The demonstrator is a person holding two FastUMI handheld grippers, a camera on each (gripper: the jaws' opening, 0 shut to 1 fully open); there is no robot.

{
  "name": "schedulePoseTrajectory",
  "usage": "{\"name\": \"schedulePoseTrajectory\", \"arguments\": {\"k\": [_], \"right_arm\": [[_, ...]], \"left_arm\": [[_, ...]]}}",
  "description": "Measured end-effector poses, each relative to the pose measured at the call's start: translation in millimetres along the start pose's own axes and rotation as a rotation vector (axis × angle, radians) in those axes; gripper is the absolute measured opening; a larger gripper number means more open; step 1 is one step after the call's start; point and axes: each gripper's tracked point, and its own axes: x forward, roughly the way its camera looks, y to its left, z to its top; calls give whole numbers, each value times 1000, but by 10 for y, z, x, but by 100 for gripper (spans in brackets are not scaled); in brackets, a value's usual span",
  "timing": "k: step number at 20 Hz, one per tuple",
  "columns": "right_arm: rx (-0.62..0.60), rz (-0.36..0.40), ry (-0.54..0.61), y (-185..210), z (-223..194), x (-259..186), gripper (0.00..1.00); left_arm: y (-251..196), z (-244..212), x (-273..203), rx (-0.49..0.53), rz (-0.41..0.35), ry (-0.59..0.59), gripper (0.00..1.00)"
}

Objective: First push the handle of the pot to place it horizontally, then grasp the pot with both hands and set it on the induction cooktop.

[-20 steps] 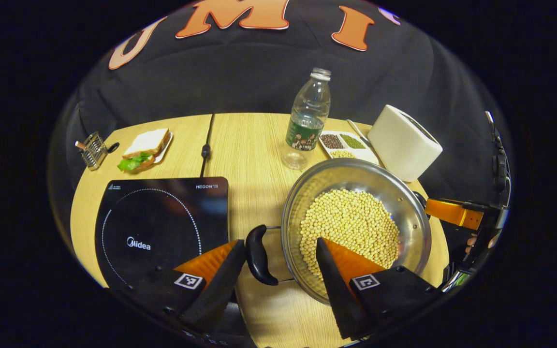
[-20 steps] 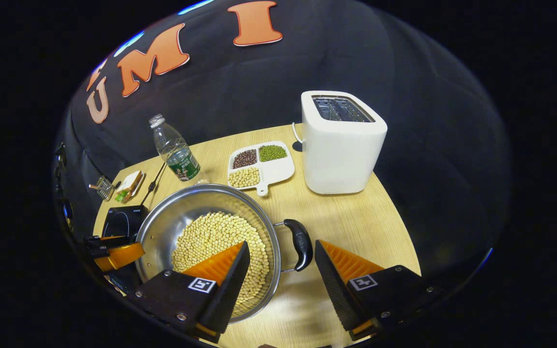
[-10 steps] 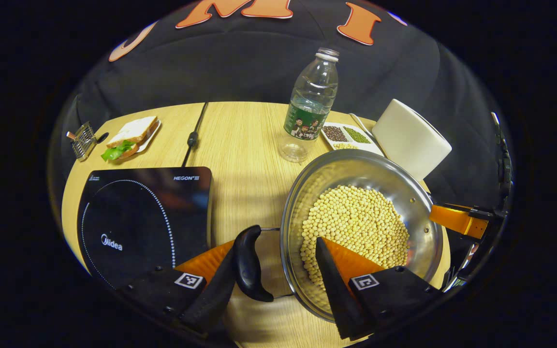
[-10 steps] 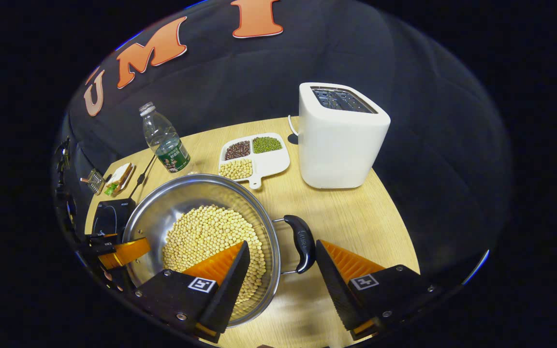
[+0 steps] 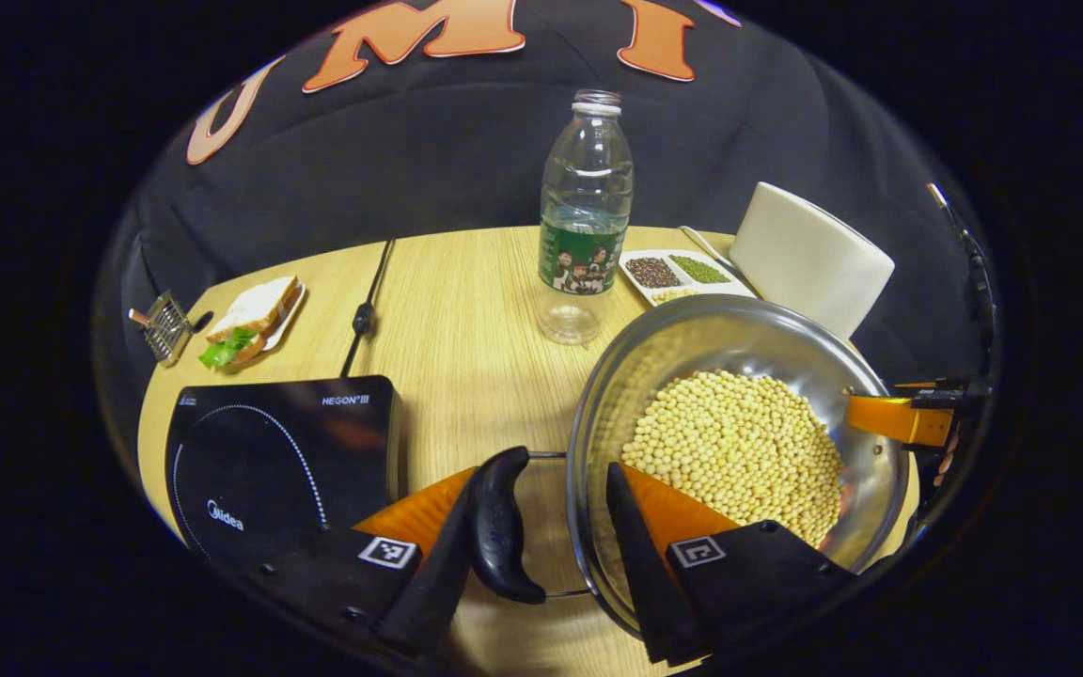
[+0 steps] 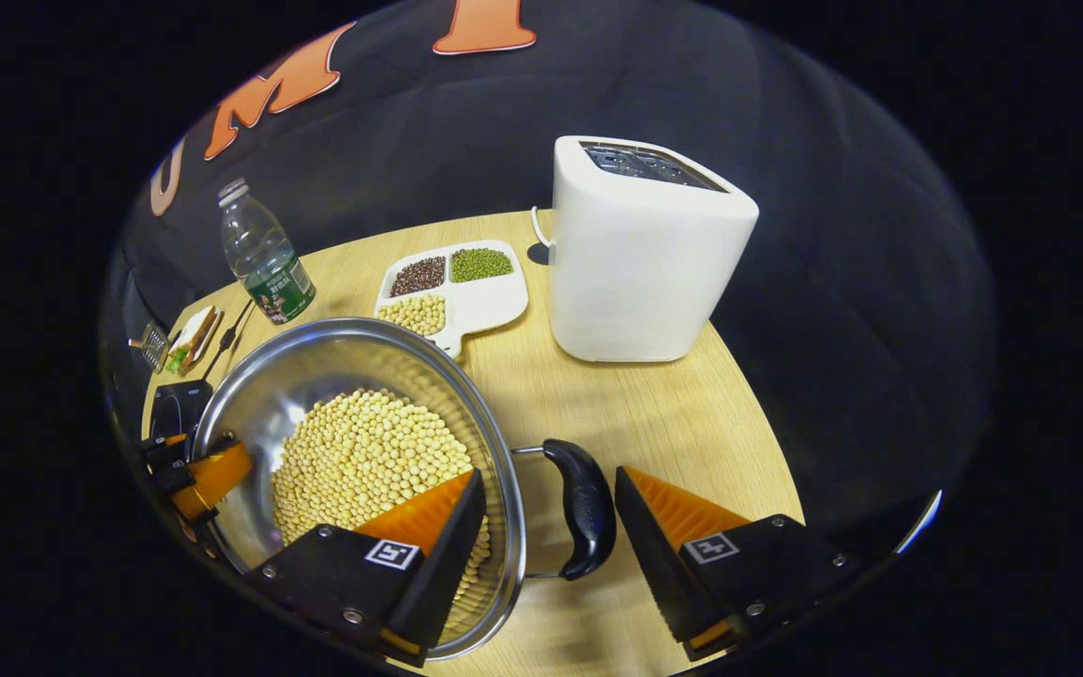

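Lifted and drawn closer since a second ago, the pot point(image 5: 739, 451) now fills more of both views, and its rim hides part of the divided dish. It is a steel pot holding pale soybeans point(image 6: 363, 461), and it sits right of the induction cooktop point(image 5: 278, 461), not yet over it.

The left gripper point(image 5: 537, 555) stands open, straddling the pot's black left handle point(image 5: 502, 527): one finger lies against the handle's outer side, the other reaches over the rim above the beans. Whether both press is not clear. The right gripper point(image 6: 546, 555) is likewise spread, with the right handle point(image 6: 584, 508) and the rim between its fingers; a gap shows between the outer finger and that handle.

Beyond the pot stand a water bottle point(image 5: 584, 216), the divided dish point(image 6: 457, 291) of dark, green and pale grains, and a white toaster point(image 6: 640, 254). A sandwich point(image 5: 250, 315) and a small wire rack point(image 5: 164, 324) lie at the wooden table's point(image 5: 466, 338) far left, with a black cable point(image 5: 363, 310) running to the cooktop.
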Motion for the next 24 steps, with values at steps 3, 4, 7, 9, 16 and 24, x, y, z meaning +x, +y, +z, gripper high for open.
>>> {"name": "schedulePoseTrajectory", "arguments": {"k": [3, 4, 7, 9, 16, 24], "right_arm": [[-7, -12, 32, -25, -78, 34, 81], [-3, -16, 41, -25, -99, 46, 80], [39, -22, 26, -19, -102, 36, 74], [45, -33, 0, -22, -95, 41, 73], [62, -42, -46, -2, -97, 39, 59], [130, 26, -84, 136, -115, -181, 55]], "left_arm": [[31, 29, 46, 8, 14, -16, 77], [32, 51, 44, 8, 19, -26, 76], [36, 81, 66, 10, 31, -50, 75], [42, 100, 77, 11, 45, -66, 79], [53, 151, 69, 10, 91, -99, 77], [125, 225, -170, -14, 87, -114, 76]]}}
